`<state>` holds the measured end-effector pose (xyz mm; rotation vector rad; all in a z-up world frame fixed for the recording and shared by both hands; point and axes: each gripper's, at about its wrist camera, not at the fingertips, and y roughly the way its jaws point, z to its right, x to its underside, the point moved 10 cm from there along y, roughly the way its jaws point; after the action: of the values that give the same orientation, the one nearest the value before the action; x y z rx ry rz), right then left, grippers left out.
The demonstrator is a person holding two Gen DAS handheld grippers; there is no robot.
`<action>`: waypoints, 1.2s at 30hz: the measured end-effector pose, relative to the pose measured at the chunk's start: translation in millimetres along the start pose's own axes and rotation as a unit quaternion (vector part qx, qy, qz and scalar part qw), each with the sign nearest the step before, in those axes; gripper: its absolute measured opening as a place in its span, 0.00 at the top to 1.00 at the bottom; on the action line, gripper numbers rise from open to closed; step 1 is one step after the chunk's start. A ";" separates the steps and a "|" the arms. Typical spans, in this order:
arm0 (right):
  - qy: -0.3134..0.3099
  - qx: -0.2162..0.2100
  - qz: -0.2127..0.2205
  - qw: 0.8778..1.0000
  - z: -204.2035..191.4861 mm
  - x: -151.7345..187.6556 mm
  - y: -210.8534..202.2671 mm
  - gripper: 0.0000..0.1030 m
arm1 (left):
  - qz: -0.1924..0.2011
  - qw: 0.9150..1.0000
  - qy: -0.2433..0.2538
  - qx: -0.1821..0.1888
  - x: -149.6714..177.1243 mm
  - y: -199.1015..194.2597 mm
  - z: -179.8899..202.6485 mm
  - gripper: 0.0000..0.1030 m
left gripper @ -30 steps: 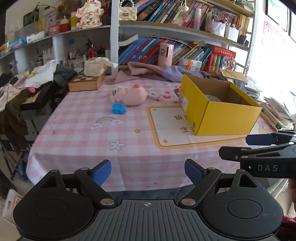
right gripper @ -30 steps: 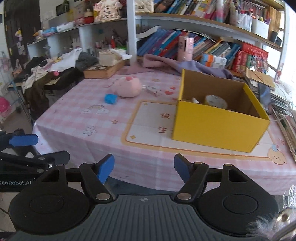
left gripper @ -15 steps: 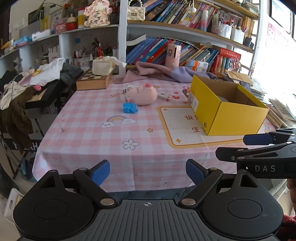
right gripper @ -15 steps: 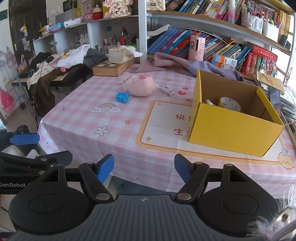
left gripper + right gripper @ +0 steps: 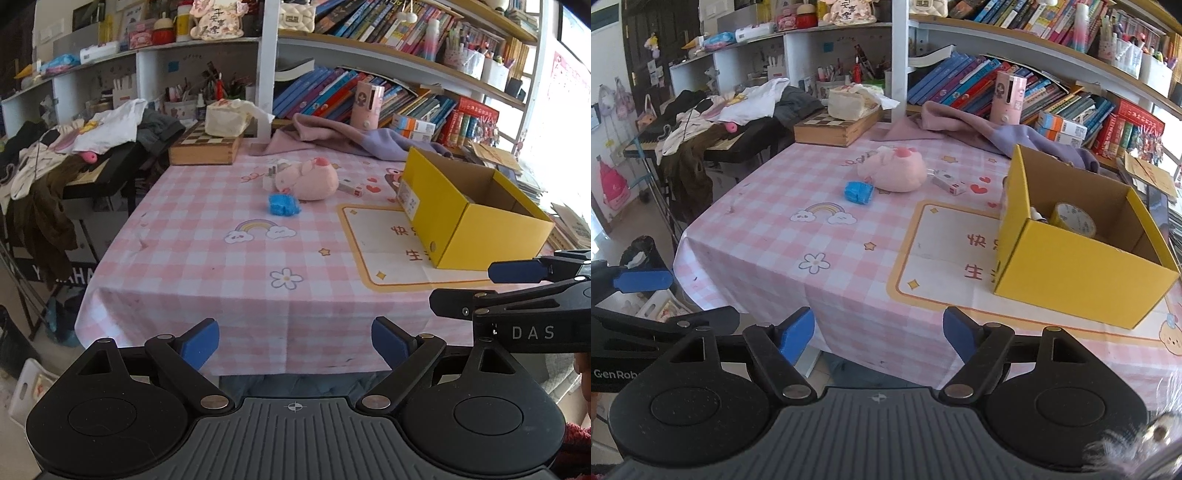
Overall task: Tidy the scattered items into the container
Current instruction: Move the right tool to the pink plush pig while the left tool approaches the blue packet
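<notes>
Both my grippers, left [image 5: 295, 341] and right [image 5: 878, 334], hang wide open and empty off the table's near edge. The small blue crumpled object [image 5: 282, 205] lies far ahead beside the pink plush pig [image 5: 308, 179], left of the yellow cardboard box [image 5: 1082, 254]; my left gripper looks nearer.

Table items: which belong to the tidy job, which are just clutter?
Job:
yellow box
pink pig plush
blue toy
small white box
tape roll, already inside

Clutter:
chessboard case
purple cloth
tissue pack
shelf books
</notes>
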<state>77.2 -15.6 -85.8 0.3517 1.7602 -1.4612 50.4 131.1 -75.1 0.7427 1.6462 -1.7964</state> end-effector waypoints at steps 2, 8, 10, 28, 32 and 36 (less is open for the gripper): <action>-0.003 -0.001 -0.001 1.000 -2.4 -3.4 4.6 0.26 | -0.001 1.000 0.002 -0.004 -0.9 2.2 -2.1 0.11; -0.005 -0.008 -0.006 1.000 -5.9 -12.6 22.3 0.26 | -0.005 1.000 0.003 -0.012 -4.1 11.7 -9.0 0.11; -0.008 -0.012 -0.009 1.000 -6.5 -15.8 29.6 0.26 | -0.007 1.000 0.001 -0.016 -6.3 16.6 -12.4 0.11; -0.010 -0.022 -0.017 1.000 22.4 -90.8 117.0 0.25 | -0.023 0.999 0.013 -0.022 -63.1 100.4 -20.2 0.11; -0.018 -0.025 -0.029 0.999 30.5 -103.6 137.2 0.25 | -0.028 0.999 0.016 -0.020 -75.4 121.0 -17.3 0.11; -0.014 -0.026 -0.039 0.999 40.9 -112.7 154.7 0.24 | -0.036 0.999 0.019 -0.017 -83.9 141.0 -14.5 0.11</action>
<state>267.4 22.7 -112.2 0.2379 1.8029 -1.4654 211.3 140.7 -108.8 0.7148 1.7450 -1.8102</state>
